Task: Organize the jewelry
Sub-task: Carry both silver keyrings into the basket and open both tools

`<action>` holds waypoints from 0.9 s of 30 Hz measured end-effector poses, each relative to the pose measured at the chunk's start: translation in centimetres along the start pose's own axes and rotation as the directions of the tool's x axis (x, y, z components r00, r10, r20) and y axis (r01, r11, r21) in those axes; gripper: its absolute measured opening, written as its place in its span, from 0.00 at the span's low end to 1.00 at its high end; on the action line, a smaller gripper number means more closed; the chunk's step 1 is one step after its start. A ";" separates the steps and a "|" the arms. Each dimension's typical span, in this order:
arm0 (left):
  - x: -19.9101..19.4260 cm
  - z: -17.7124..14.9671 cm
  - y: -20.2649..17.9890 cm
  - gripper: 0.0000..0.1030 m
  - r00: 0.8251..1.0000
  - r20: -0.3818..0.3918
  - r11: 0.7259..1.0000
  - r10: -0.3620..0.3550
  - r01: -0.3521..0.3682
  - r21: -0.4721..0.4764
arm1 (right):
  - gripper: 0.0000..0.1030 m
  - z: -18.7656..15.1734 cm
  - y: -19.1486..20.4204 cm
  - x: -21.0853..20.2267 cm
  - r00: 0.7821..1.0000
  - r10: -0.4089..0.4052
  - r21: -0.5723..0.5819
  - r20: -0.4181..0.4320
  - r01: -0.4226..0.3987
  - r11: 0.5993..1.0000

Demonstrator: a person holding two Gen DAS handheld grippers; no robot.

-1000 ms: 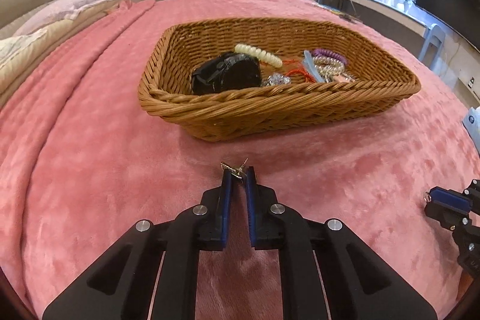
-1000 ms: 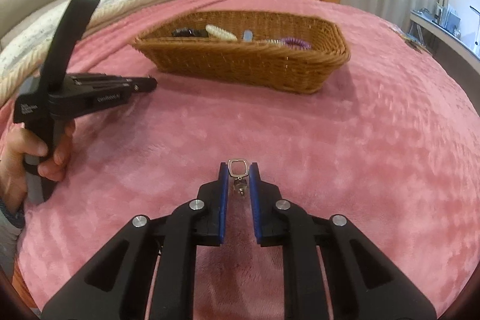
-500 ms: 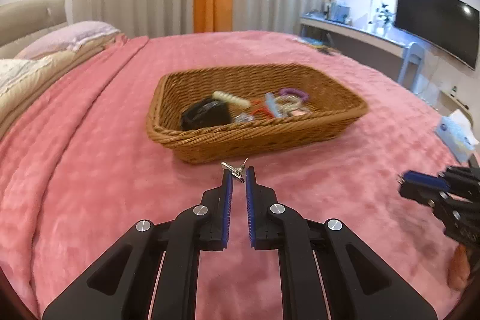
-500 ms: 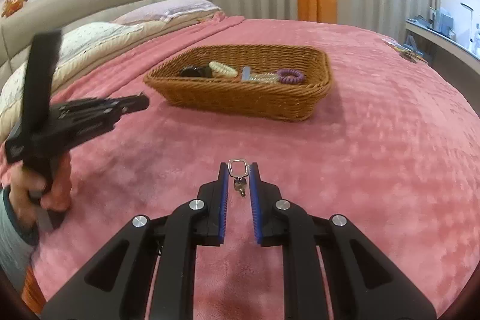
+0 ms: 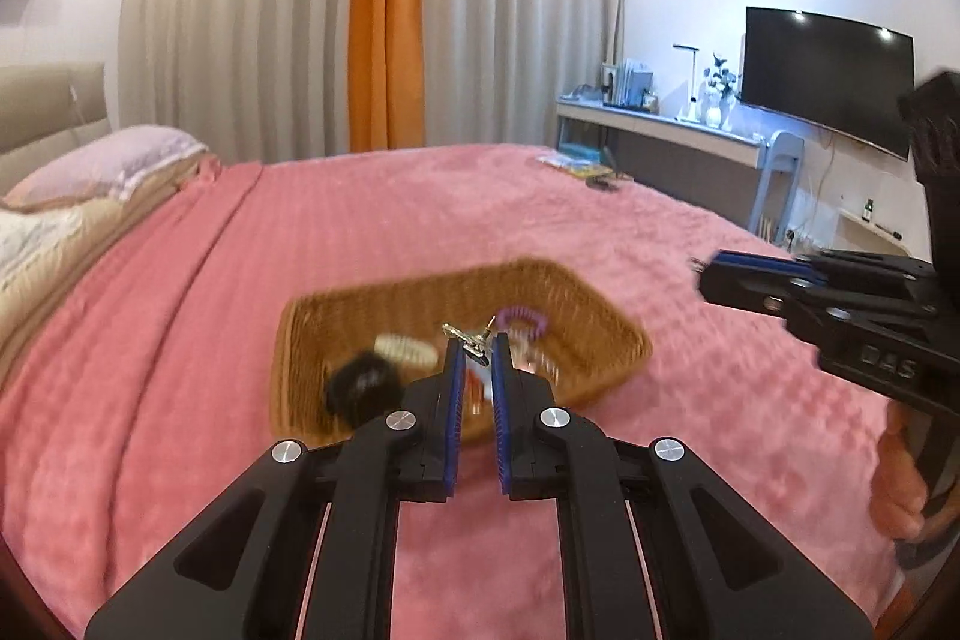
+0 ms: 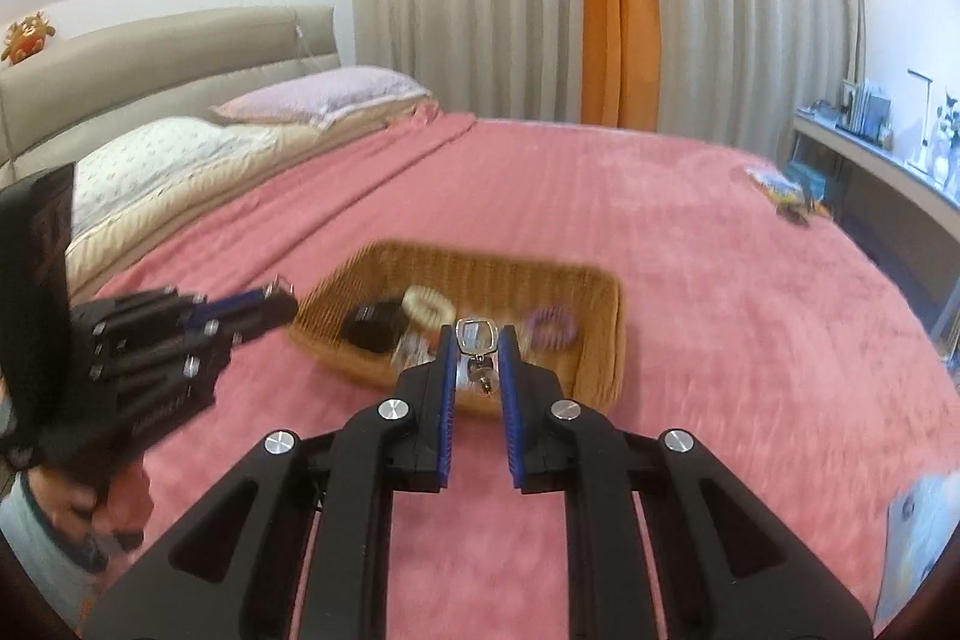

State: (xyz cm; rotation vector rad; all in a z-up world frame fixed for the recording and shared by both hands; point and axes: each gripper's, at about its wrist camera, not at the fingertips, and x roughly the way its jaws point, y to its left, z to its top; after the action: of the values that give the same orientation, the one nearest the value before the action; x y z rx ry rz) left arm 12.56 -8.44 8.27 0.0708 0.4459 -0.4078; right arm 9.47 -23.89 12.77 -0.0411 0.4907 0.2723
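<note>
A wicker basket [image 5: 600, 334] [image 6: 600, 292] sits on the pink bed, holding a black pouch [image 5: 363, 382], a cream hair coil [image 6: 427, 305], a purple hair coil [image 6: 553, 327] and other small pieces. My left gripper [image 5: 478, 343] is shut on a small gold earring [image 5: 467, 338], held high above the bed in front of the basket. My right gripper [image 6: 476, 340] is shut on a silver earring with a rectangular loop [image 6: 475, 331], also raised. The right gripper shows at the right of the left wrist view [image 5: 702, 274], and the left gripper at the left of the right wrist view [image 6: 282, 301].
The pink blanket [image 5: 372, 232] covers the bed; pillows [image 6: 324, 97] and a headboard lie at the left. A desk [image 5: 660, 124] and a TV [image 5: 828, 76] stand at the right. Small items [image 6: 786, 196] lie on the bed's far right.
Both grippers have risen and drawn back from the bed, each still holding its earring. The basket now appears smaller and lower in both views.
</note>
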 end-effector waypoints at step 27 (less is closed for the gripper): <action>15.4 -1.2 4.6 0.08 0.980 -0.198 0.994 -0.024 0.002 -0.110 | 0.12 0.9 -5.0 19.7 0.961 0.066 0.213 -0.267 -0.008 0.977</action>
State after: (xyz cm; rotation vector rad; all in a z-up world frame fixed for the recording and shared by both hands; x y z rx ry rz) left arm 26.57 -9.68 0.38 0.0019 0.6659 -0.3899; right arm 27.90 -23.76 4.16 0.1391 0.7939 0.2517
